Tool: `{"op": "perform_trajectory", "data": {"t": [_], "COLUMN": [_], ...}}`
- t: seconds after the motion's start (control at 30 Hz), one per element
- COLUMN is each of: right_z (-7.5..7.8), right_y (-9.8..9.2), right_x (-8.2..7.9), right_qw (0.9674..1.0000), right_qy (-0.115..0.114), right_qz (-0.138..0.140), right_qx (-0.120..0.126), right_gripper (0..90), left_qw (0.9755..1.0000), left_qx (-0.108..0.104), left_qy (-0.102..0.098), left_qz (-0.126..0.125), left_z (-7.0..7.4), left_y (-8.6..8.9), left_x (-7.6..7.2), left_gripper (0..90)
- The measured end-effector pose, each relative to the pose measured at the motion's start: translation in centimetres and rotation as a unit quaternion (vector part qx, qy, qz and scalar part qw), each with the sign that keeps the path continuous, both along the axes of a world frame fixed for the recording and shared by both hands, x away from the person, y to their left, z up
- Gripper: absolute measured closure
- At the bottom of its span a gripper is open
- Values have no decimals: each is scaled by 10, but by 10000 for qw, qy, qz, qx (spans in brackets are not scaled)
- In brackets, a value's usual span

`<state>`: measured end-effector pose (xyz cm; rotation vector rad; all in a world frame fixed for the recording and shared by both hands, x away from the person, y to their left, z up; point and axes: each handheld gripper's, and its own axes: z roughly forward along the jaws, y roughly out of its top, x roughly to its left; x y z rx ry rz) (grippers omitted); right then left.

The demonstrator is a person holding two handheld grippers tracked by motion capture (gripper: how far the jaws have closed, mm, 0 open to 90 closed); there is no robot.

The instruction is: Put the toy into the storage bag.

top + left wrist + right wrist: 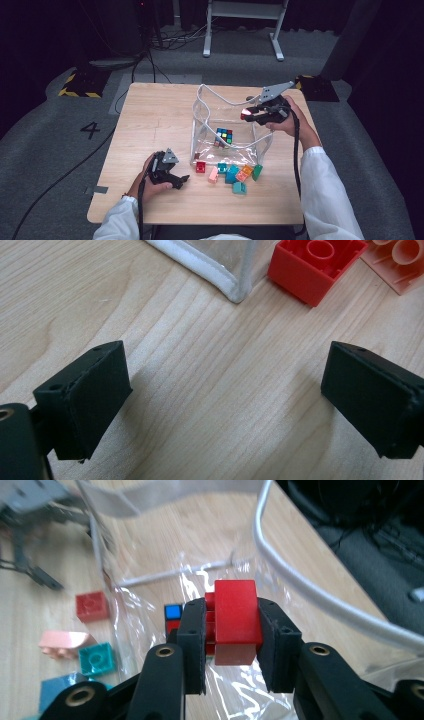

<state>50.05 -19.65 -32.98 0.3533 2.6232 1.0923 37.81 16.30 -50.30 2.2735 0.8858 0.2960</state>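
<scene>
Step in hand: dropping a red plastic building block (235, 612) into the clear plastic bag with white trim and handles (200, 107), judging by where things lie.
Right tongs (232, 645): clamped on the red block, pads pressed on its two sides, held over the bag's open mouth at the far right corner in the high view.
Left tongs (225, 400): jaws wide apart with nothing between them, low over the light wooden table (200, 405) just short of the bag's near corner.
Already in the bag: a multicoloured puzzle cube (224, 135) on the bottom.
Waiting outside: a second red block (200, 166), a pink one (213, 174), teal, orange and green ones in a row along the bag's near wall.
How to do it well: carry the block inward past the white rim before letting go, so it cannot catch on the handle loop or slide down outside the floppy wall.
Release: lower a little, then open the jaws cleanly; a drop from high up may bounce off the cube.
Left side's help: the bag looks limp, so steadying its near edge would keep the mouth open.
</scene>
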Motion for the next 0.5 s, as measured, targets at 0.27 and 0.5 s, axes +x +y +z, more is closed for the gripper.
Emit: {"op": "perform_trajectory", "data": {"t": [0.27,0.5], "right_z": [-8,-10], "right_y": [6,5], "right_x": [8,9], "right_qw": [9936,9772], "right_qy": [294,464], "right_qz": [-204,-280], "right_qx": [-1068,-2055], "right_gripper": [675,676], "left_qw": [10000,10000], "left_qx": [6,1], "left_qy": [-3,-1], "left_qz": [-16,4], "left_z": [0,0], "left_y": [0,0], "left_x": [0,0], "left_gripper": [56,56]}}
